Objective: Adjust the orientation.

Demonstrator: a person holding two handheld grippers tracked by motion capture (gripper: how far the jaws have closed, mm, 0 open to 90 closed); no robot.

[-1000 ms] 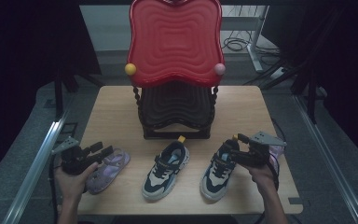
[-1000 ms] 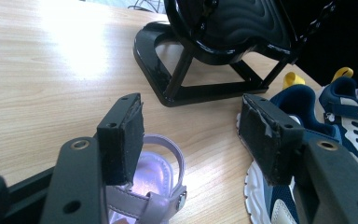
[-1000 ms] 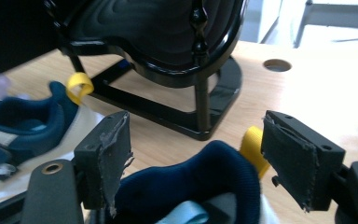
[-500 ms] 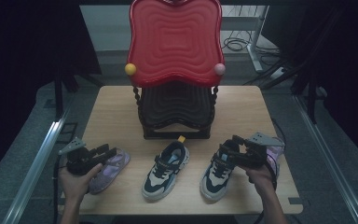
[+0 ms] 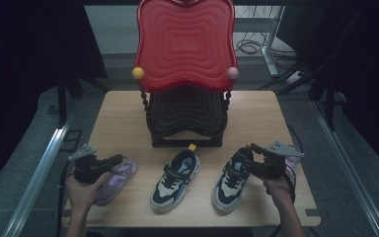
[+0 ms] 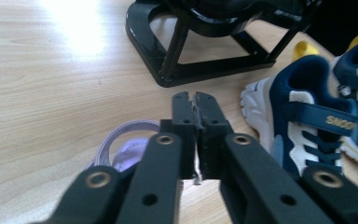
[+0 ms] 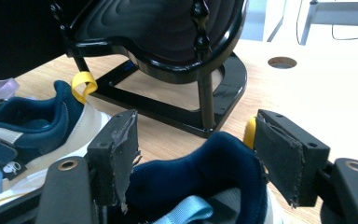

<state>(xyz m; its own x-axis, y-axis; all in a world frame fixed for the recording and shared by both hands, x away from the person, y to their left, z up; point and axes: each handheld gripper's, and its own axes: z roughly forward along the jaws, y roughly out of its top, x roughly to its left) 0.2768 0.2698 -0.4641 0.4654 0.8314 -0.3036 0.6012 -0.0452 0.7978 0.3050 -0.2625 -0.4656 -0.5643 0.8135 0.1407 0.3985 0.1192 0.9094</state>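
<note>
Sneakers near the table's point(image 5: 123, 118) front edge in the high view: middle sneaker point(image 5: 175, 179) toward the front centre, right sneaker point(image 5: 232, 177) toward the front right, both with heels pointing at the back edge. Lilac shoe point(image 5: 116, 178) at the front left, partly under the left hand. Black stand point(image 5: 186, 118) with a red wavy top point(image 5: 185, 44) at mid-table, just behind the heels. Left gripper point(image 5: 116, 159) held over the lilac shoe. Right gripper point(image 5: 244, 167) at the right sneaker's collar, with something pale pink, hard to make out, behind the right hand point(image 5: 279, 185).

Left gripper view: jaws pressed together with nothing between them, hanging above the bare wood. Lilac shoe point(image 6: 128, 144) just below and left of the jaws, middle sneaker point(image 6: 307, 121) to the right, stand base point(image 6: 200, 65) beyond.

Right gripper view: jaws spread wide, one on each side of the right sneaker's point(image 7: 200, 182) navy heel collar, not clearly touching it. Middle sneaker point(image 7: 37, 126) with its yellow heel loop point(image 7: 84, 83) at left, stand point(image 7: 168, 56) behind.
</note>
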